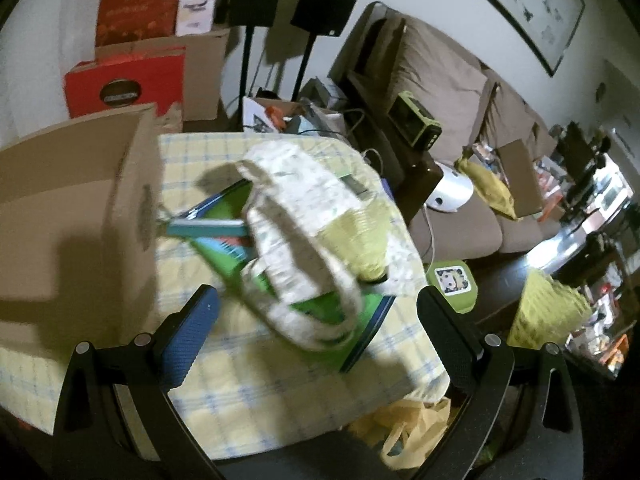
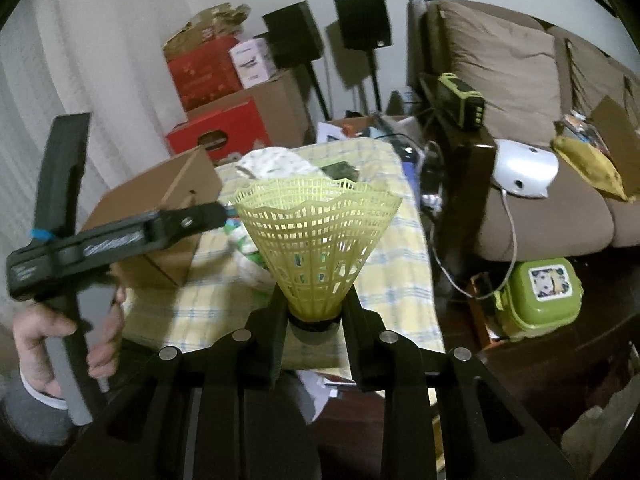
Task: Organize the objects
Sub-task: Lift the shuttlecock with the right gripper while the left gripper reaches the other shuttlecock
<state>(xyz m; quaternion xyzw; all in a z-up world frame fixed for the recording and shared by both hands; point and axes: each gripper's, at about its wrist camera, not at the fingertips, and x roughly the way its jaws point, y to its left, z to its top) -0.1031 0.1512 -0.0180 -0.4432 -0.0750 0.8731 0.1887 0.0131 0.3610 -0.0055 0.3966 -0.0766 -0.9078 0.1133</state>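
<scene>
My right gripper point(image 2: 314, 320) is shut on the cork of a yellow plastic shuttlecock point(image 2: 318, 240), skirt pointing away, held above the near end of the checked table point(image 2: 400, 248). My left gripper point(image 1: 316, 320) is open and empty over the table point(image 1: 248, 392), its jaws either side of a white patterned fabric bag point(image 1: 304, 240) that lies on a green book point(image 1: 360, 320). A second yellow shuttlecock point(image 1: 356, 244) lies in the bag. A teal book point(image 1: 208, 228) lies beside it. The left gripper's body point(image 2: 120, 236) shows in the right wrist view.
A cardboard box point(image 1: 76, 216) stands on the table's left part. Red boxes point(image 1: 124, 88) and speaker stands point(image 1: 320, 4) are behind. A brown sofa point(image 1: 460, 92) is at the right, with a green lunch box point(image 1: 452, 280) on the dark floor. A plastic bag point(image 1: 408, 432) hangs below the table's edge.
</scene>
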